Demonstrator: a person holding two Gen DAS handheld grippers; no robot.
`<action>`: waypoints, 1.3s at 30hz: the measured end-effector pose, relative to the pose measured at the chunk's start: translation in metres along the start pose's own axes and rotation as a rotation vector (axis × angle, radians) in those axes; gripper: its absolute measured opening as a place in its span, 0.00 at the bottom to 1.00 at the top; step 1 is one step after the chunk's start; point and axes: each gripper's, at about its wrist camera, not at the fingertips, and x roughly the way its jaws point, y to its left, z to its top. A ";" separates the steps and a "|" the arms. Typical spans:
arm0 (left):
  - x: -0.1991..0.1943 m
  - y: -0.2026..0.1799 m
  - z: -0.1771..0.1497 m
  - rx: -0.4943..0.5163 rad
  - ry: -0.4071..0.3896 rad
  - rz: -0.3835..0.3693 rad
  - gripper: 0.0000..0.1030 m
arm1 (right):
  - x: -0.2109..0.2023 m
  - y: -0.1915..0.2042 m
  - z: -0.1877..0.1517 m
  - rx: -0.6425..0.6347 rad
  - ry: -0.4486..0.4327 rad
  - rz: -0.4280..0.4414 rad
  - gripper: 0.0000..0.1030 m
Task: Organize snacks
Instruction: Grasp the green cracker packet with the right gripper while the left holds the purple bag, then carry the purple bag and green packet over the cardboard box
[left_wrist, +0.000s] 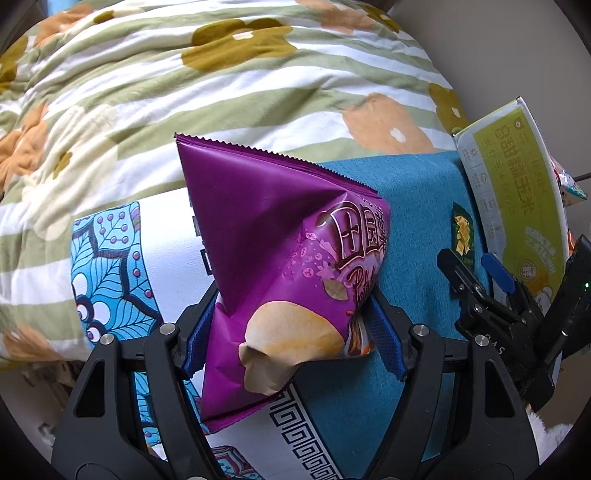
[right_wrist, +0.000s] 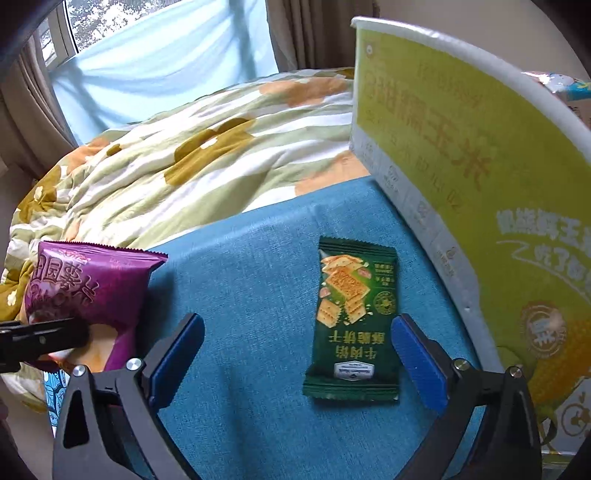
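1. I see a quilt (left_wrist: 229, 85) with green stripes and orange and olive flowers across the top of the left wrist frame, rumpled; it also fills the middle left of the right wrist frame.
2. A teal cloth (right_wrist: 258, 266) covers the lower centre of the right wrist frame.
3. A white cloth with a blue leaf pattern and a key border (left_wrist: 110, 266) sits lower left in the left wrist frame.
4. A window with a pale blue sheer (right_wrist: 159, 55) and beige curtains (right_wrist: 306, 33) is at the top of the right wrist frame.
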 end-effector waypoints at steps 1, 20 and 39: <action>0.001 -0.001 -0.001 0.000 -0.004 -0.003 0.69 | -0.001 -0.002 0.000 0.006 -0.007 -0.010 0.98; -0.017 -0.010 -0.002 -0.004 -0.084 -0.036 0.57 | 0.010 -0.010 0.010 -0.072 -0.010 -0.039 0.38; -0.143 -0.136 0.011 0.067 -0.356 -0.107 0.57 | -0.151 -0.053 0.071 -0.117 -0.206 0.168 0.38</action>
